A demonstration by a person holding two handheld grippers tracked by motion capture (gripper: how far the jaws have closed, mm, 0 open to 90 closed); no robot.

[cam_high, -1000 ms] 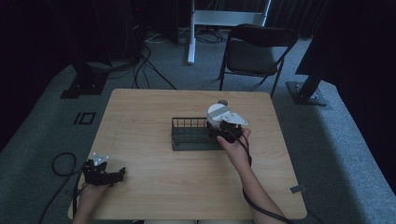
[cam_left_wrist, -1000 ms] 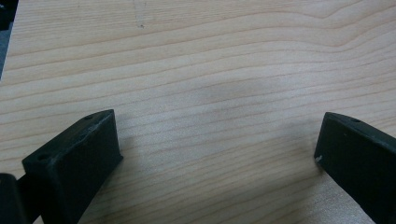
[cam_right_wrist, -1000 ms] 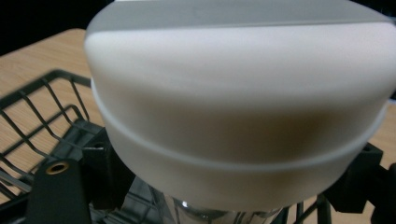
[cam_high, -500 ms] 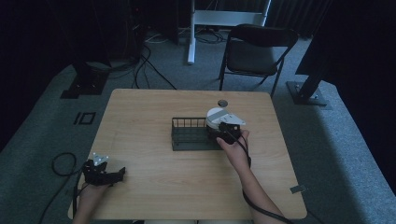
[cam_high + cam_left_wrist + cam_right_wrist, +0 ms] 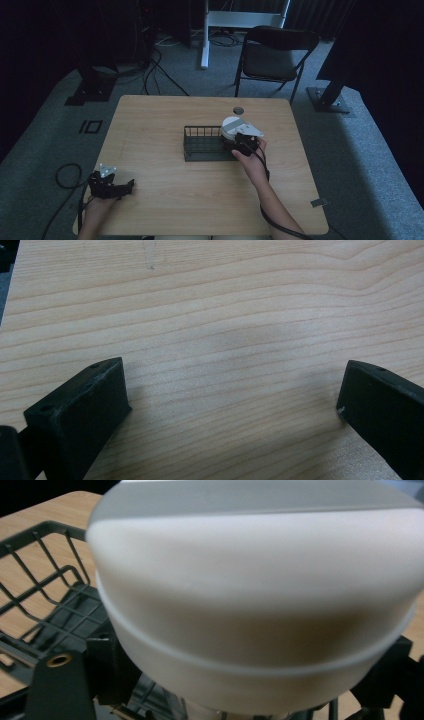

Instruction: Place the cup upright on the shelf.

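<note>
A white bowl [image 5: 230, 125] hangs at the right end of a black wire rack [image 5: 200, 151] in the middle of the wooden table [image 5: 165, 120]. My right gripper [image 5: 239, 141] is shut on it from the near side. In the right gripper view the bowl [image 5: 250, 580] looms close and blurred, both black jaws pressed to its lower sides, with the rack [image 5: 45, 605] below and to the left. My left gripper [image 5: 128, 187] rests at the table's front left corner, open. Its jaws stand wide apart in the left gripper view, and the left gripper [image 5: 232, 400] has only bare wood between them.
A small round grommet [image 5: 239, 110] sits in the table behind the rack. A black folding chair [image 5: 272, 55] stands beyond the far edge. Cables [image 5: 65, 175] lie on the grey carpet at the left.
The right gripper has drawn the bowl slightly nearer and lower at the rack's right end. The left gripper has stayed put.
</note>
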